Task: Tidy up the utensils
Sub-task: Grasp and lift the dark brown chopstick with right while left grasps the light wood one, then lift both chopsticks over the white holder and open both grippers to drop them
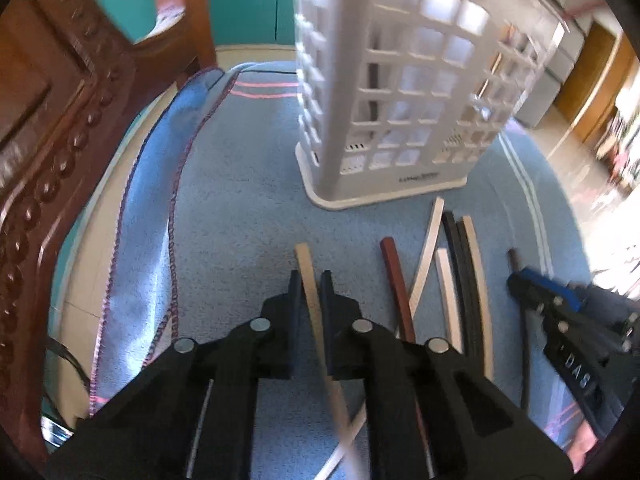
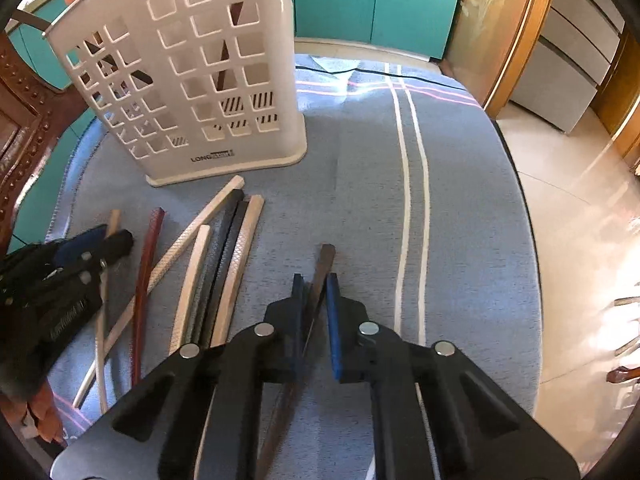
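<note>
Left gripper (image 1: 311, 280) is clamped on a pale beige chopstick (image 1: 310, 280), and the right gripper (image 2: 316, 282) is pinched on a dark brown chopstick (image 2: 322, 272), each gripped near its upper end, so the long tails hang free. Between them, the remaining loose chopsticks (image 2: 224, 256) lie crossed on the blue cloth (image 2: 360, 184), just in front of the white slotted holder (image 2: 192, 76), where a few sticks already stand. Risks as I judge them: a stick pivoting in the narrow grip, its tail dragging through the pile, or a tip catching the holder's rim and tipping it.
</note>
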Demonstrator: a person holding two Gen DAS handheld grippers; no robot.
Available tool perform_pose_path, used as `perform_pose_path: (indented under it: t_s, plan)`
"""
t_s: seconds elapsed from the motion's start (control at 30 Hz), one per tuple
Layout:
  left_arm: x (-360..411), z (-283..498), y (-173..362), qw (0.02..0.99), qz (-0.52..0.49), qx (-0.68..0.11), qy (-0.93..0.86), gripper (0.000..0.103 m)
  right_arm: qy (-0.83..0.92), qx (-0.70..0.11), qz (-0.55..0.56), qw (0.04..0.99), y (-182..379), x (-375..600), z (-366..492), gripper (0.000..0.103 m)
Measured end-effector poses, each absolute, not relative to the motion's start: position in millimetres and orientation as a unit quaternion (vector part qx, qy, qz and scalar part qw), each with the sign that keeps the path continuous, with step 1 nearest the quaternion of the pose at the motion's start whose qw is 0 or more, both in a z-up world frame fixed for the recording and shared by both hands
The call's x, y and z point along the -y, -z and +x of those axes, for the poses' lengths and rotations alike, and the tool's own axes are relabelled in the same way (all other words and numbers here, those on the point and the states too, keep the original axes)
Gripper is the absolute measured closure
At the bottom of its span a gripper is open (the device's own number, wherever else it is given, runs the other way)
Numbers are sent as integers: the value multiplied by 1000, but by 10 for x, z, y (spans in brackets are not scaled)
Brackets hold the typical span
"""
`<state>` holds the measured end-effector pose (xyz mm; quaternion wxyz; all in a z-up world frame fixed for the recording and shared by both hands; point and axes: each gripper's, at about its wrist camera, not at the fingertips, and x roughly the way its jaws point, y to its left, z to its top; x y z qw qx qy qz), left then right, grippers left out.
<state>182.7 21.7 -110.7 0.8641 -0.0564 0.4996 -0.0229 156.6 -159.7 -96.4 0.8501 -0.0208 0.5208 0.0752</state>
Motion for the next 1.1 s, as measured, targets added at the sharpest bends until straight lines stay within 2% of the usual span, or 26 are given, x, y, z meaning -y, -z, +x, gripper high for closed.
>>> perform_pose_path:
  t_s: [0.2,0.43,0.7,0.87,1.0,1.1]
  plan:
    - [-422,1779,924,876,-99,-471,28,96,-114,-485,7,867,755,1661,1445,96]
    - [-573,1389,224,910,-123,-393,56,96,-164,-426,35,889,267,1841,1165,96]
    - [-625,862,-924,957,-151,-230,93,96,-213,-339,64,914,-525,2037,759,96]
    - [-623,666,-1490,983,-153,-62,85,96,-216,-264,89,936,-1109,2110,719,96]
    - [-658,707,-1642,986,-162,10,34,96,-203,-194,120,952,-1525,2188,774,96]
    - [-648,926,-1583,986,-165,3,14,96,-187,-115,147,965,-1734,2248,791,96]
